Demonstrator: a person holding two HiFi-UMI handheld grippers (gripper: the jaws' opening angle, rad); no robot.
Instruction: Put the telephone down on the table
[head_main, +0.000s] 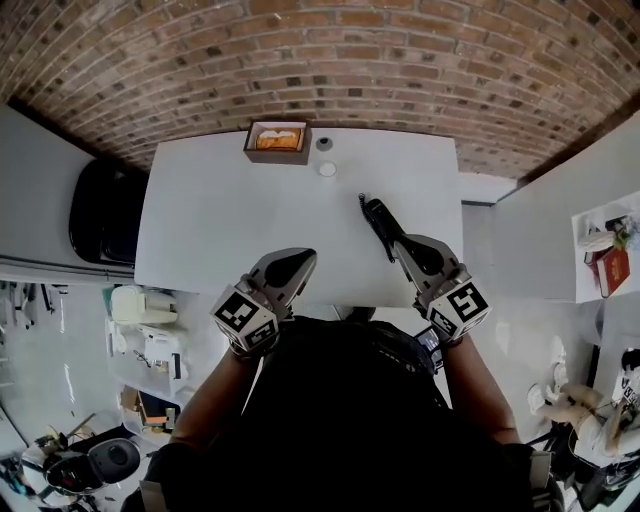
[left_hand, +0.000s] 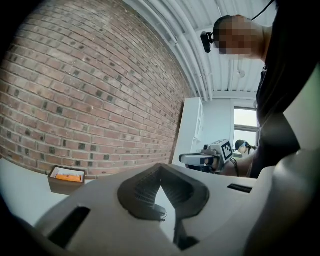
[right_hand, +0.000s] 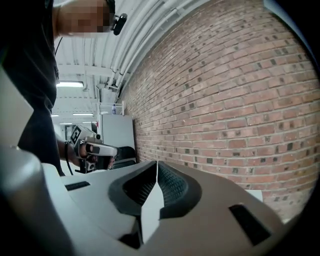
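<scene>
A black telephone handset (head_main: 378, 226) lies flat on the white table (head_main: 230, 220), right of the middle. My right gripper (head_main: 400, 245) sits just behind the handset's near end, its tips close to it. In the right gripper view that gripper (right_hand: 156, 165) is shut, tips together, with nothing between them. My left gripper (head_main: 308, 256) hovers over the table's front edge, left of the handset. In its own view the left gripper (left_hand: 160, 167) is shut and holds nothing. The handset itself cannot be made out for sure in either gripper view.
A small wooden box (head_main: 278, 138) with something orange inside stands at the table's far edge, before a brick wall (head_main: 330, 60). Two small round objects (head_main: 326, 168) lie beside it. A black chair (head_main: 100, 210) stands left of the table, and shelves with books (head_main: 610, 262) stand at right.
</scene>
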